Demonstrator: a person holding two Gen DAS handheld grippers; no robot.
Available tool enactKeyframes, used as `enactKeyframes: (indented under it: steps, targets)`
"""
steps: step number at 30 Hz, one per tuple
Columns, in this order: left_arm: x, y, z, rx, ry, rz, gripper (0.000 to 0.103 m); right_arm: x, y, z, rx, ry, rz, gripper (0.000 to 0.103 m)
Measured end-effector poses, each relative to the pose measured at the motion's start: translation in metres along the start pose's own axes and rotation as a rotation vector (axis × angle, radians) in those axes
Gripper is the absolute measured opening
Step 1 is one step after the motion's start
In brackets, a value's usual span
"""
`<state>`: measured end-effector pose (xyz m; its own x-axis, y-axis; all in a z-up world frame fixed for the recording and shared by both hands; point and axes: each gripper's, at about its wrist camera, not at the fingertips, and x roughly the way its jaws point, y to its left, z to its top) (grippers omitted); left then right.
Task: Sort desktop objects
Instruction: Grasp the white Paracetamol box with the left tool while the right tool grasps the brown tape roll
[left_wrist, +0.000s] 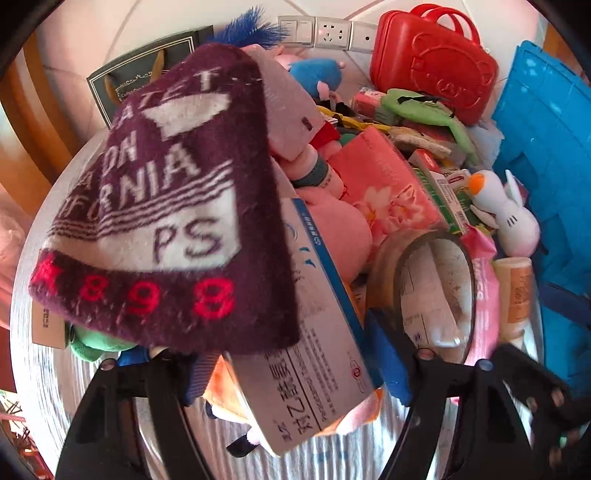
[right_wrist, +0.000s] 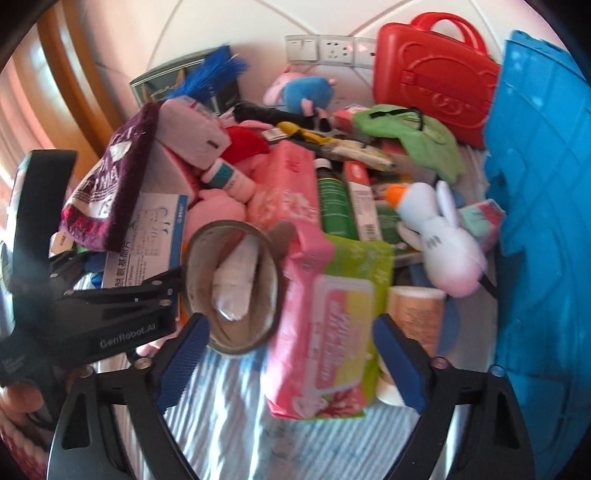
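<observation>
Striped cloth (right_wrist: 236, 417) w/ glossy wipes pack (right_wrist: 332, 332) – fuzzy maroon towel (left_wrist: 155, 206).

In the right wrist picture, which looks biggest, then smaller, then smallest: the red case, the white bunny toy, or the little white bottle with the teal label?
1. Red case, although it sits farthest back.
2. White bunny toy.
3. White bottle with the teal label, clearly smallest.

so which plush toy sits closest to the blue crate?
The white rabbit with the orange beak, lying right beside the blue crate. The blue-and-pink plush sits far back by the wall.
</observation>
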<state>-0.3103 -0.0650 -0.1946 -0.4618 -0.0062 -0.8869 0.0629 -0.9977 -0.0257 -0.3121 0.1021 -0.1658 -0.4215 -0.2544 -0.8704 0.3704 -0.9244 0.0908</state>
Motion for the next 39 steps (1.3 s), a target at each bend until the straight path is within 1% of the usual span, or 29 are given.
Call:
enactKeyframes:
  steps: [2, 5, 9, 10, 12, 14, 17, 19, 23, 26, 28, 30, 33, 34, 35, 36, 37, 38, 39]
  targets:
    - [-0.008, 0.007, -0.006, -0.002, -0.015, 0.005, 0.070, 0.005, 0.008, 0.004, -0.012, 0.007, 0.023, 0.084]
    - [-0.016, 0.018, -0.015, 0.007, -0.031, 0.037, 0.069, 0.011, 0.022, 0.009, -0.036, 0.006, 0.051, 0.084]
    - [-0.012, 0.032, -0.018, -0.020, -0.017, 0.001, 0.069, 0.028, 0.033, 0.015, -0.045, 0.018, 0.056, 0.085]
    - [-0.010, 0.032, -0.016, -0.019, -0.015, 0.012, 0.070, 0.033, 0.035, 0.017, -0.047, 0.017, 0.043, 0.088]
    - [-0.004, 0.031, -0.013, -0.018, -0.005, 0.029, 0.071, 0.038, 0.036, 0.022, -0.049, 0.015, 0.036, 0.092]
    - [0.001, 0.035, -0.010, -0.043, 0.004, 0.011, 0.071, 0.045, 0.035, 0.026, -0.047, 0.020, 0.034, 0.092]
    - [0.004, 0.040, -0.006, -0.061, -0.001, 0.004, 0.071, 0.053, 0.030, 0.031, -0.033, 0.032, 0.070, 0.095]
    - [0.005, 0.043, -0.005, -0.070, -0.001, -0.001, 0.071, 0.058, 0.028, 0.035, -0.031, 0.039, 0.077, 0.101]
    - [0.005, 0.045, -0.006, -0.061, -0.008, -0.012, 0.071, 0.065, 0.027, 0.038, -0.021, 0.064, 0.097, 0.101]
    - [-0.001, 0.040, -0.010, -0.016, -0.027, 0.019, 0.072, 0.056, 0.030, 0.034, -0.035, 0.064, 0.057, 0.099]
    - [-0.002, 0.038, -0.011, -0.003, -0.031, 0.047, 0.076, 0.052, 0.033, 0.031, -0.044, 0.072, 0.056, 0.100]
    - [0.002, 0.041, -0.009, -0.021, -0.023, 0.042, 0.080, 0.052, 0.036, 0.030, -0.052, 0.071, 0.074, 0.100]
    - [0.009, 0.048, -0.006, -0.064, -0.009, 0.012, 0.080, 0.064, 0.032, 0.032, -0.030, 0.089, 0.077, 0.100]
    - [0.011, 0.050, -0.006, -0.071, -0.011, 0.001, 0.080, 0.071, 0.029, 0.033, -0.009, 0.107, 0.098, 0.099]
    - [0.012, 0.051, -0.006, -0.074, -0.015, -0.001, 0.080, 0.076, 0.026, 0.032, 0.003, 0.115, 0.090, 0.098]
    - [0.011, 0.050, -0.006, -0.071, -0.018, -0.003, 0.076, 0.077, 0.025, 0.032, 0.003, 0.110, 0.091, 0.095]
    - [0.010, 0.048, -0.006, -0.066, -0.024, -0.009, 0.074, 0.076, 0.026, 0.031, 0.004, 0.102, 0.116, 0.081]
    - [0.008, 0.047, -0.007, -0.066, -0.031, 0.012, 0.074, 0.073, 0.029, 0.030, 0.003, 0.097, 0.140, 0.073]
    - [0.005, 0.046, -0.008, -0.067, -0.037, 0.015, 0.074, 0.069, 0.033, 0.030, -0.003, 0.087, 0.130, 0.073]
